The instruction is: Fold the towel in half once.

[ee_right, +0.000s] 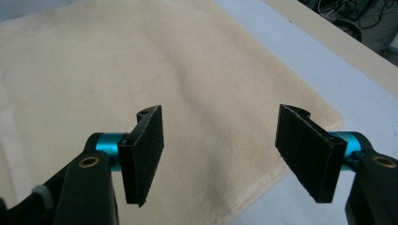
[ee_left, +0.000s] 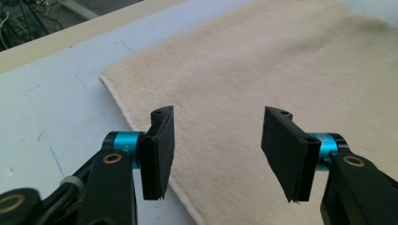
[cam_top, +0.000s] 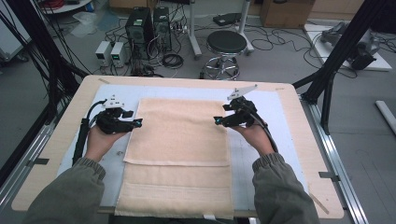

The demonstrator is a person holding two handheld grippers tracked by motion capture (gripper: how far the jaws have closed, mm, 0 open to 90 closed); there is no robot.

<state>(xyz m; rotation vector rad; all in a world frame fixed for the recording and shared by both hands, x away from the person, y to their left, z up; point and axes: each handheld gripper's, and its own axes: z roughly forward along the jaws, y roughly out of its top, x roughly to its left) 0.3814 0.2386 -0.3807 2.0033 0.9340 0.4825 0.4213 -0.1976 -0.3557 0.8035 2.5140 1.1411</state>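
Observation:
A cream towel (cam_top: 177, 140) lies flat on the table, its far part folded over toward me so a doubled layer covers the back and a single strip shows at the front. My left gripper (cam_top: 138, 122) hovers at the towel's left edge, open, nothing between its pads. My right gripper (cam_top: 216, 120) hovers at the right edge, also open and empty. In the left gripper view the towel's (ee_left: 263, 79) far left corner lies just beyond the open gripper (ee_left: 216, 152). The right gripper view has the towel's (ee_right: 141, 70) right corner under the open gripper (ee_right: 220, 157).
A pale blue mat (cam_top: 275, 112) covers the wooden table (cam_top: 308, 135) under the towel. Beyond the table's far edge stand a black stool (cam_top: 226, 44), computer towers (cam_top: 140, 28) and loose cables on the floor. Black frame posts (cam_top: 336, 56) rise at the right.

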